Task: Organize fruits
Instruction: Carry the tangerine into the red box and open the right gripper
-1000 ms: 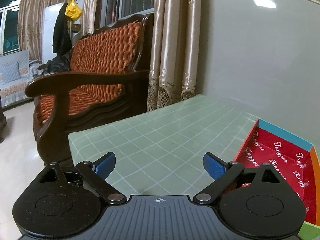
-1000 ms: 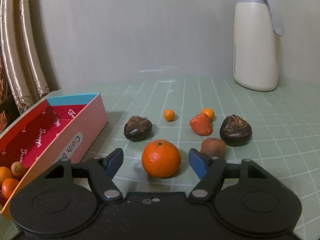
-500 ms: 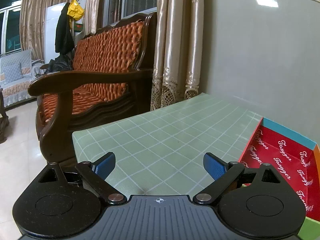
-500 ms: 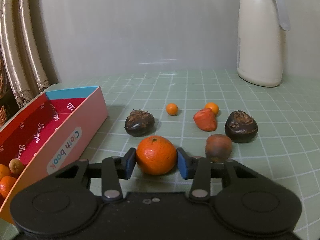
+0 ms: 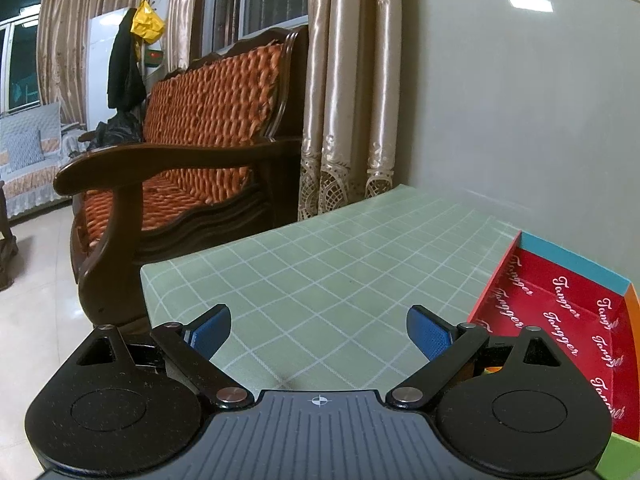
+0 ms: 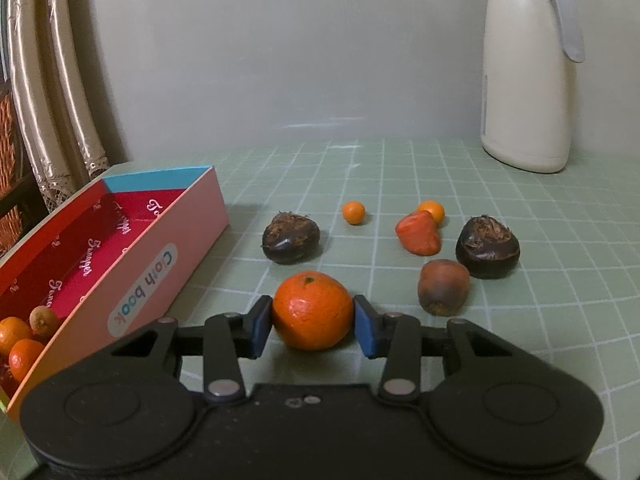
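Tangerine [image 6: 313,310] squeezed between right tongs [image 6: 313,326] pads, on green mat [image 6: 520,280]

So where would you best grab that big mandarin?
Across its widest middle, coming in low from the near side. The mandarin is round and squat, stem up, so flat pads sit squarely on its left and right flanks. The right gripper already has its jaws closed there.

Right tongs [image 6: 313,322] now around mandarin [image 6: 312,310].
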The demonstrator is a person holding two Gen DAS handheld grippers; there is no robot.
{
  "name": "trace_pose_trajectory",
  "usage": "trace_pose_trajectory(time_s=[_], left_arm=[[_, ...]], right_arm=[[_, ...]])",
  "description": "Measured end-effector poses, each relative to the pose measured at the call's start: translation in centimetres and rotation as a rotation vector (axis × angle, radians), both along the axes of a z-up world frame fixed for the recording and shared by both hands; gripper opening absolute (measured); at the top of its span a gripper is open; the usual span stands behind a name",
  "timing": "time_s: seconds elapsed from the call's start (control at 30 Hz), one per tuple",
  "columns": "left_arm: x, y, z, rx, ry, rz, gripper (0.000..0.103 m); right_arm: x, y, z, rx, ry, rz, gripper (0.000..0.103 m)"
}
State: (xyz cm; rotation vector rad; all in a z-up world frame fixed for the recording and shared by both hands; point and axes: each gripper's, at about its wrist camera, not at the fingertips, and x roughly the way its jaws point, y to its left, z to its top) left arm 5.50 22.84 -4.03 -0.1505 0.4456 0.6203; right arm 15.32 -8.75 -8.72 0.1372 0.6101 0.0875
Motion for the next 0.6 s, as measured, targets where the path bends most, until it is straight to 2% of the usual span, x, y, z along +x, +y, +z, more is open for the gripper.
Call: trace_pose_trajectory(time_s=[0.2, 0.6], left_arm=[[0.0, 0.4, 0.0, -0.017, -0.003, 0.013, 0.094], [-0.8, 0.7, 0.2, -0.02, -0.01, 0.039, 0.094]], right_arm=[[-0.8, 0.1, 0.1, 0.01, -0.015, 0.021, 0.041], [-3.2, 1.8, 2.7, 0.024, -0.138, 0.118, 0.041]])
